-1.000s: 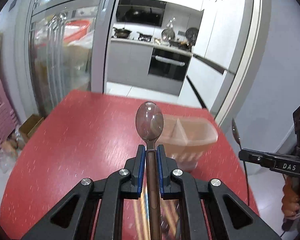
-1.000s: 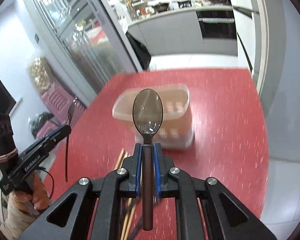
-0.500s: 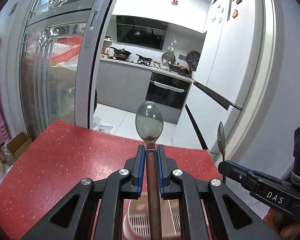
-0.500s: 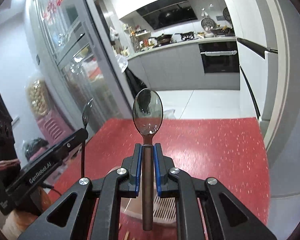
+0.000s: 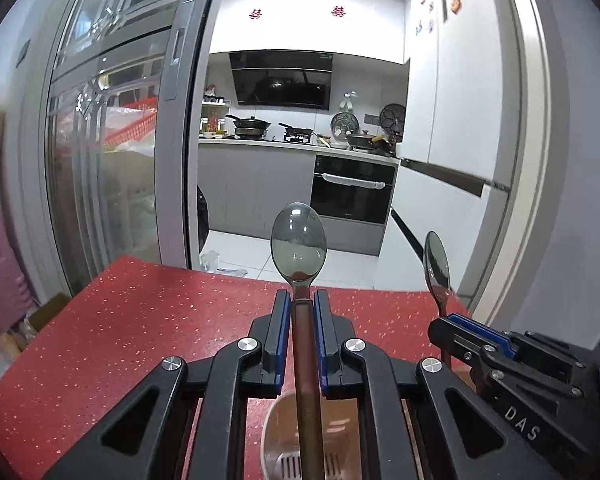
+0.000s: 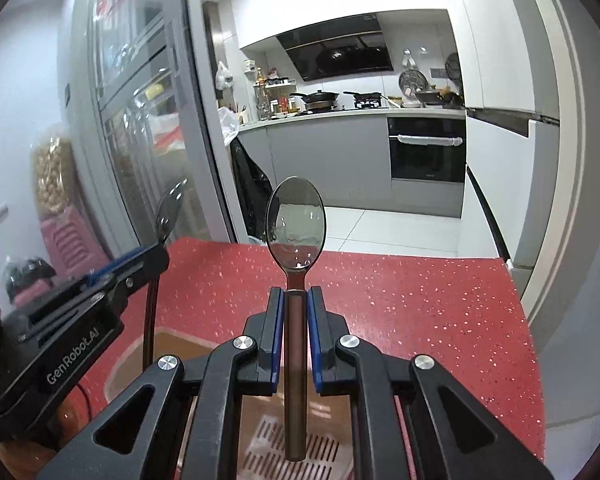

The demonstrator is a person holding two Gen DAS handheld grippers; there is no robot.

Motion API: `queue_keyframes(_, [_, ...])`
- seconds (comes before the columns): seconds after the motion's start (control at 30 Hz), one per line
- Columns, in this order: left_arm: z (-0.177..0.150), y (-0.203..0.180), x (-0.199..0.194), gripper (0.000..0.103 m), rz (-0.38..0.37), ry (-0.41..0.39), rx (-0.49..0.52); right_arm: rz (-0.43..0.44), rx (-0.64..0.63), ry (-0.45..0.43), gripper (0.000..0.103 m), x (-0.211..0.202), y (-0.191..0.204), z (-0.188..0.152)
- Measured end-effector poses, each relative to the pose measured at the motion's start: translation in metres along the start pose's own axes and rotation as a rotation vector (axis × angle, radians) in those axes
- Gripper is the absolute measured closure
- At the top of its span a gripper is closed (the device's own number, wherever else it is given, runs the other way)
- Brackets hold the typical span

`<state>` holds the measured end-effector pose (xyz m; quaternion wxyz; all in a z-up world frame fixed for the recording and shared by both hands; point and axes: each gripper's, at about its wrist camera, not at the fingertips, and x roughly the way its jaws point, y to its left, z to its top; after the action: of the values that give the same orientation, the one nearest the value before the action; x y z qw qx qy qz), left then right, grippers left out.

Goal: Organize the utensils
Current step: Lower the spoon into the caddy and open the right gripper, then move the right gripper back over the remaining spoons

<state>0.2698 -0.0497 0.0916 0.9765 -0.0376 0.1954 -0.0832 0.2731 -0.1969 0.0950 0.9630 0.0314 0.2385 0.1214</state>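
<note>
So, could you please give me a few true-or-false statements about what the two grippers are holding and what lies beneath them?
1. The left gripper is shut on a spoon. True.
2. The right gripper is open with nothing in it. False: it is shut on a second spoon.
3. Both spoons point bowl-up. True.
4. The table is blue. False: it is red with pale speckles.
5. A slotted container shows below the right gripper. True.
</note>
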Motion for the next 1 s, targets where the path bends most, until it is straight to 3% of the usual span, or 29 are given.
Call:
queue_keyframes(0.4, [-0.023, -0.012, -0.015, 0.065, 0.029, 0.067, 0.087, 0.005, -0.078, 0.018, 0.090, -0.020, 0.014, -0.026])
queue_keyframes(0.73, [-0.026, -0.003, -0.037, 0.065, 0.037, 0.089, 0.046, 0.009, -0.067, 0.061, 0.090, -0.015, 0.014, -0.020])
queue_keyframes(1.0, [-0.038, 0.003, -0.055, 0.065, 0.060, 0.110, 0.038, -0.019, -0.155, 0.025, 0.090, -0.011, 0.024, -0.019])
